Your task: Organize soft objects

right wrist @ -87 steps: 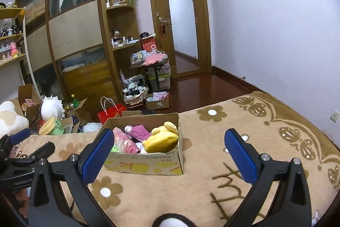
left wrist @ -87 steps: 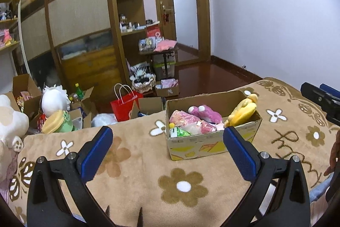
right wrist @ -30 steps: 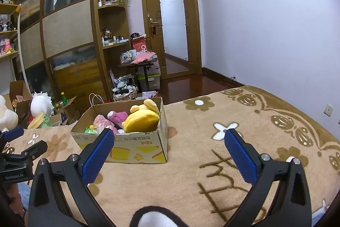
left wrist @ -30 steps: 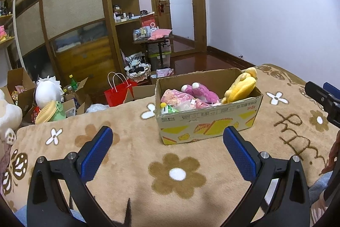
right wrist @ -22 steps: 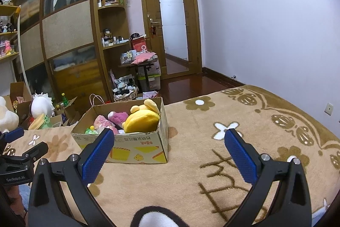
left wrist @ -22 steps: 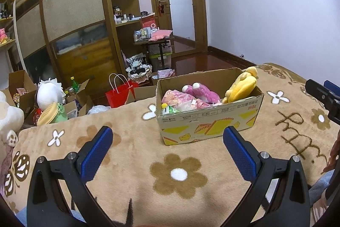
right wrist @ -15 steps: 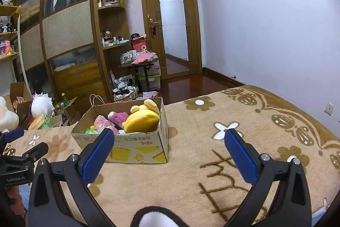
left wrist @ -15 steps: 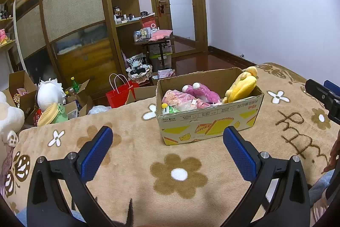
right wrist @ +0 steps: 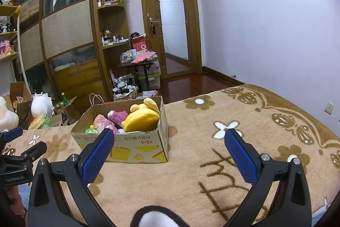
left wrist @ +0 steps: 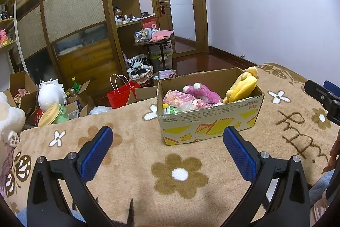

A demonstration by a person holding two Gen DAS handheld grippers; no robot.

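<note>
Both grippers' jaws gape empty, cardboard box (left wrist: 210, 118) seemingly beyond them.

The blanket (left wrist: 131, 163) filling the lower frame is plush, matt fleece. On it the box (left wrist: 210, 120) at centre is matt corrugated cardboard, creased, with printed sides. The yellow toy (right wrist: 141, 118) and pink toy (left wrist: 201, 94) inside are fuzzy cloth. Each hand-held gripper's pads (left wrist: 96, 151) look like rough, dimpled blue rubber on matt black plastic. The floor (right wrist: 191, 82) is glossy dark wood.
</note>
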